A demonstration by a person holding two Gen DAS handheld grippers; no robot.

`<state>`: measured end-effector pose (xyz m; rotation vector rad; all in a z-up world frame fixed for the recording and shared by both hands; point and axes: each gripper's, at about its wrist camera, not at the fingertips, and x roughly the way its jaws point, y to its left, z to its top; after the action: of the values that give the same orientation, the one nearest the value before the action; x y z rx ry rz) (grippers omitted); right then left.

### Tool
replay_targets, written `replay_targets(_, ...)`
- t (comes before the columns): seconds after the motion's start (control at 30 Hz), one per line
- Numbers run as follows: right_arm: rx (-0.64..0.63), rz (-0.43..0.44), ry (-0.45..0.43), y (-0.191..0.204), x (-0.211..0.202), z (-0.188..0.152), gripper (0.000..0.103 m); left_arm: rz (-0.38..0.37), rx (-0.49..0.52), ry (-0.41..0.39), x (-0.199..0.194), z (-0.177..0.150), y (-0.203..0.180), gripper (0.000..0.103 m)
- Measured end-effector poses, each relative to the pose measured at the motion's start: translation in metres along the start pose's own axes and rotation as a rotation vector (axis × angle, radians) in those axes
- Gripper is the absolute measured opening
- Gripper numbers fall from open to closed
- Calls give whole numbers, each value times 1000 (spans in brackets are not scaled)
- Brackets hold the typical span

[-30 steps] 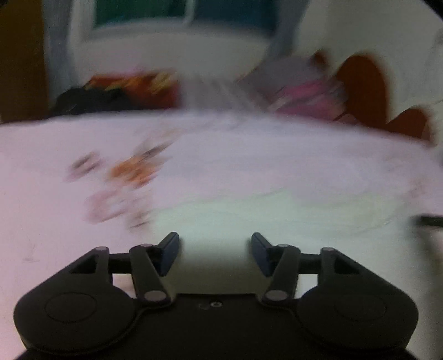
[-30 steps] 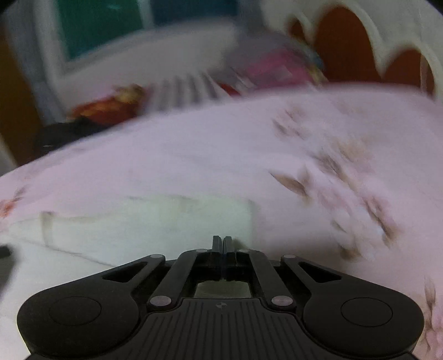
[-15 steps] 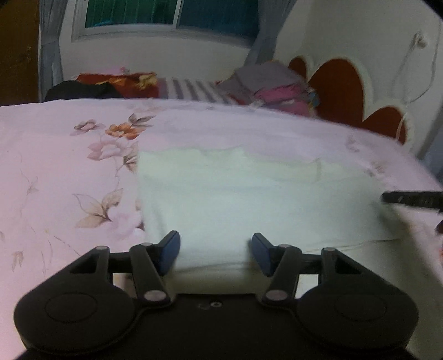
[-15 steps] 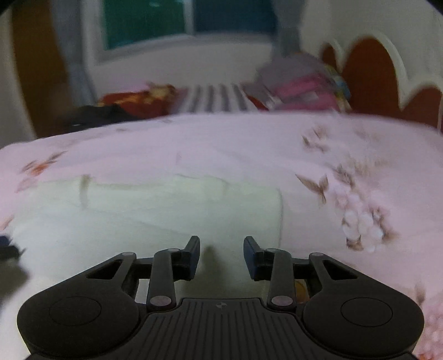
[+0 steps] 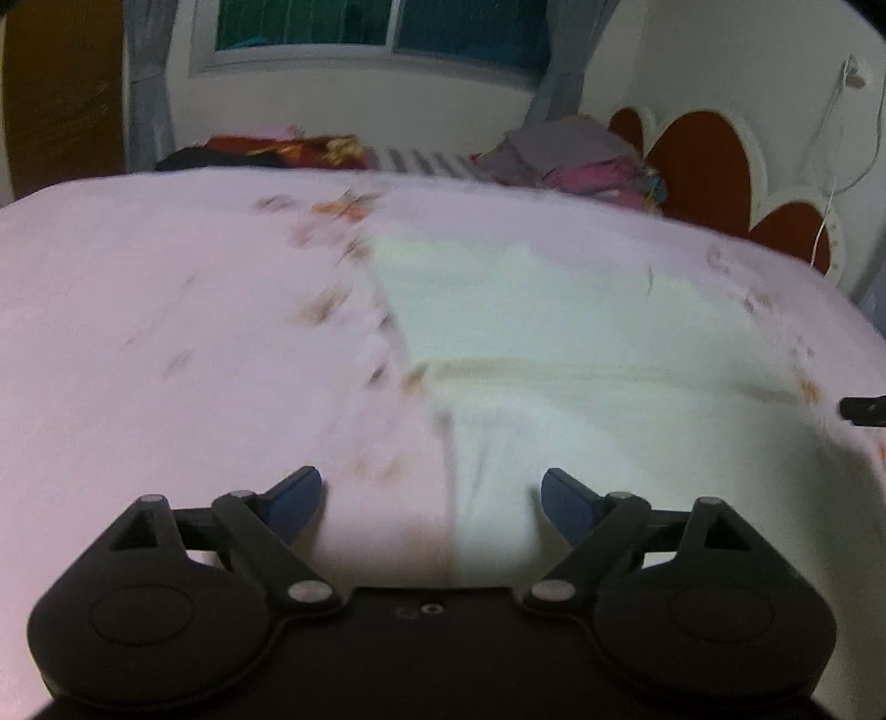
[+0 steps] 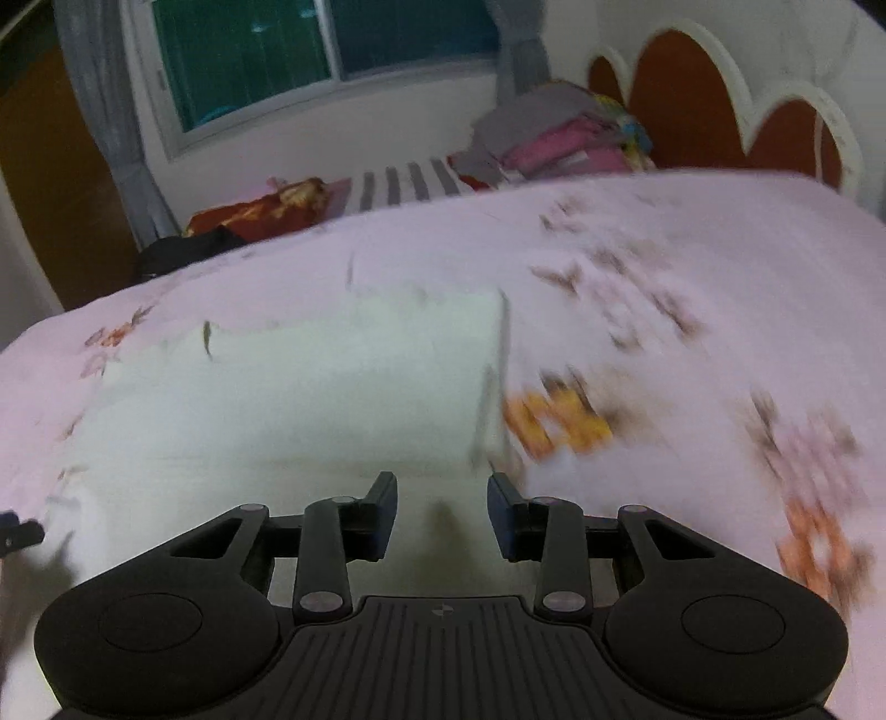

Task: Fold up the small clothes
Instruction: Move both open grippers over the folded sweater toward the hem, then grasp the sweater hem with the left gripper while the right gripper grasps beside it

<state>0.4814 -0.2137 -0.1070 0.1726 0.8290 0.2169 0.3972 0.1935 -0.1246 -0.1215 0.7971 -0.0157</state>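
Left tool (image 5: 429, 495) low in the frame, jaws opening wide, blue pads well apart, nothing pinched between them. Beneath that gap, only the left edge of the pale garment (image 5: 554, 332) and pink bedsheet (image 5: 166, 332). Garment lying flat on the bed, filling the centre and right of the left wrist view, a fold line running across it at mid-height. Blurred floral print scattered along its left border. At the far right edge, a dark tip of the right tool (image 5: 864, 411) poking in, level with the garment's right side.

Over to the right wrist view: right tool (image 6: 442, 512) at bottom centre, jaws partly apart, no cloth caught between the pads. Garment (image 6: 304, 399) spread across the centre and left, its right edge just above the right-hand finger. Orange flowers on the sheet (image 6: 720, 277) smeared to the right of that edge. Left tool (image 6: 19, 534) peeking in at the lower left edge.

Behind the bed, stacked clothes (image 6: 559, 141) in the upper middle, a red scalloped headboard (image 6: 681, 105) upper right, a window (image 6: 310, 50) across the top.
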Motion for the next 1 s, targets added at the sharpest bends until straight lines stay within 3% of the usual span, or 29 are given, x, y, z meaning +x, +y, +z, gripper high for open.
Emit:
replay_targets(0.03,20,12,11,-3,-9,-8,36,0,-7,8,-7,-6,3,84)
replay_targets(0.1,55,27,37,-12,-25,-18,36,-9,-39,35,-22,-23,11,73)
replay_targets(0.2,95,51,87,-31,-31,-36,36,-26,-106,50,-46,-47,21,70)
replay_targets(0.37,131,84,127,-48,-61,-77,36,-110,-188,77,-82,-79,14,57)
replay_targets(0.67,255,243,178,-80,-128,-156,39,-243,-304,130,-123,-140,-5,56)
replay_targets(0.77,298,305,206,-83,-143,-175,39,-310,-383,137,-130,-154,0,50)
replay_targets(0.87,310,358,226,-80,-156,-192,39,-342,-453,116,-132,-166,7,42)
replay_targets(1.0,379,432,243,-81,-164,-204,39,-398,-548,97,-124,-173,18,41)
